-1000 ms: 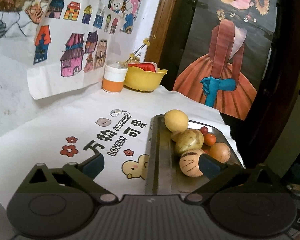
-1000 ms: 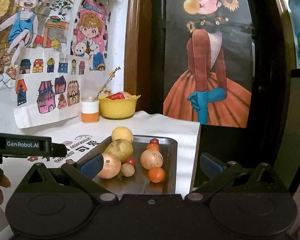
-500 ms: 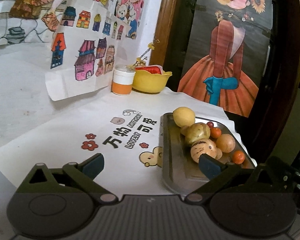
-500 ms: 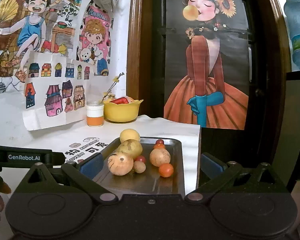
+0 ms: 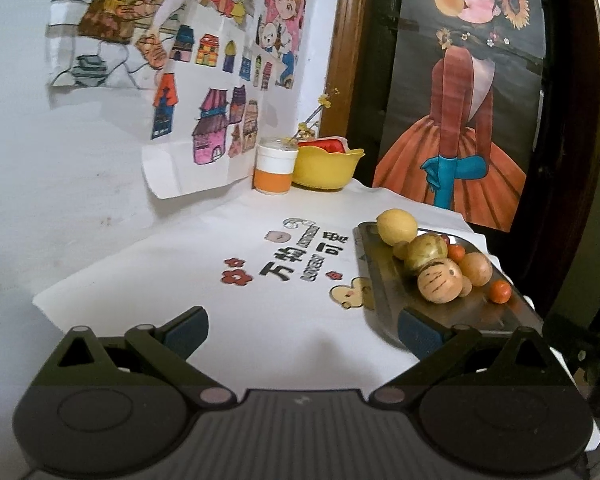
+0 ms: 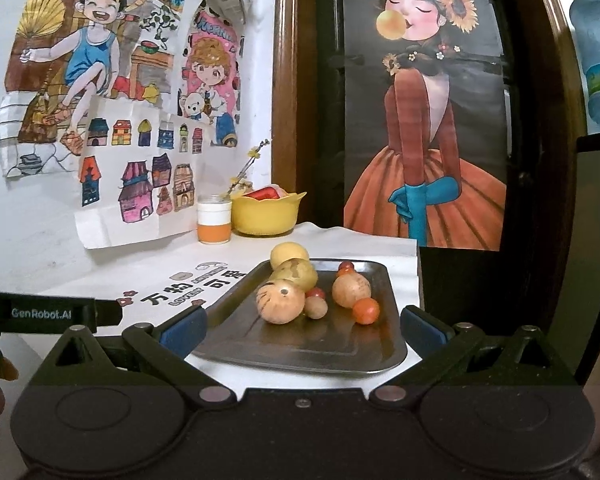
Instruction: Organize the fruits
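A metal tray (image 6: 300, 354) (image 5: 384, 280) on the white cloth holds several fruits: a yellow round fruit (image 6: 289, 255) (image 5: 396, 226), a greenish one (image 6: 296, 274) (image 5: 426, 250), a tan striped one (image 6: 280, 303) (image 5: 439, 286), a brown one (image 6: 351, 291) (image 5: 476, 269), and small red-orange ones (image 6: 366, 311) (image 5: 500, 291). My right gripper (image 6: 303, 330) is open, near the tray's front edge, empty. My left gripper (image 5: 303, 334) is open over the cloth left of the tray, empty.
A yellow bowl (image 5: 326, 168) (image 6: 266, 214) with something red in it and a white-orange jar (image 5: 274, 170) (image 6: 214, 220) stand at the back by the wall. Drawings hang on the wall. The table's right edge drops off beside the tray. The left gripper's body (image 6: 52, 314) shows at left.
Both grippers have drawn back from the tray and risen; the left one has also shifted left, so the tray now lies farther right and smaller. The fruits have not moved.
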Available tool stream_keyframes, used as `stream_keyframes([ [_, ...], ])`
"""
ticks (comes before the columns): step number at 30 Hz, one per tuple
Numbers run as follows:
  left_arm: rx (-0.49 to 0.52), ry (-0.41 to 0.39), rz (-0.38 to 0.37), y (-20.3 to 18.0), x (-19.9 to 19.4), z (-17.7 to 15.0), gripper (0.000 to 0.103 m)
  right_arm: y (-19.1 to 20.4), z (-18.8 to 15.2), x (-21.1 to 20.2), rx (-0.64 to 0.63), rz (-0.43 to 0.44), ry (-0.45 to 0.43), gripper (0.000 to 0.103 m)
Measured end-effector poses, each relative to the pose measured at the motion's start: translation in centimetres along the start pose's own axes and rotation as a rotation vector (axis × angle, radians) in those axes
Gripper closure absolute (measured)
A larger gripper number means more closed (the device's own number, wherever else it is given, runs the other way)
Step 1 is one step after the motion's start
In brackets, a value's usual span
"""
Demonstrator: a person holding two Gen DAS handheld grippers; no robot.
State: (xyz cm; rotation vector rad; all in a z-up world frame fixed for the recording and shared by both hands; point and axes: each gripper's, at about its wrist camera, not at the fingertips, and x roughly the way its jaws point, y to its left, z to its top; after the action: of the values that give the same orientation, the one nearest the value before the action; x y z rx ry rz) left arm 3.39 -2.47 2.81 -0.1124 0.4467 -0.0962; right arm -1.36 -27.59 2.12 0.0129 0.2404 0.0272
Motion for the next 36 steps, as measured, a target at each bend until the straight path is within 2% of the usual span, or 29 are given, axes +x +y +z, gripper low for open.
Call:
stream_keyframes([
  [15,0.027,-0.037,0.000,1.7,-2.7,-2.0,0.000,1.4,-1.8,-1.4,-0.019,0.008,0.032,0.001],
  [25,0.004,-0.024,0.003,2.4,-3.1,-3.3,0.000,1.4,-2.4,-1.4,-0.005,0.011,0.047,0.001],
  [36,0.030,-0.034,0.009,2.0,-3.4,-3.8,0.000,1.4,-2.8,-1.3,-0.004,0.015,0.061,0.001],
])
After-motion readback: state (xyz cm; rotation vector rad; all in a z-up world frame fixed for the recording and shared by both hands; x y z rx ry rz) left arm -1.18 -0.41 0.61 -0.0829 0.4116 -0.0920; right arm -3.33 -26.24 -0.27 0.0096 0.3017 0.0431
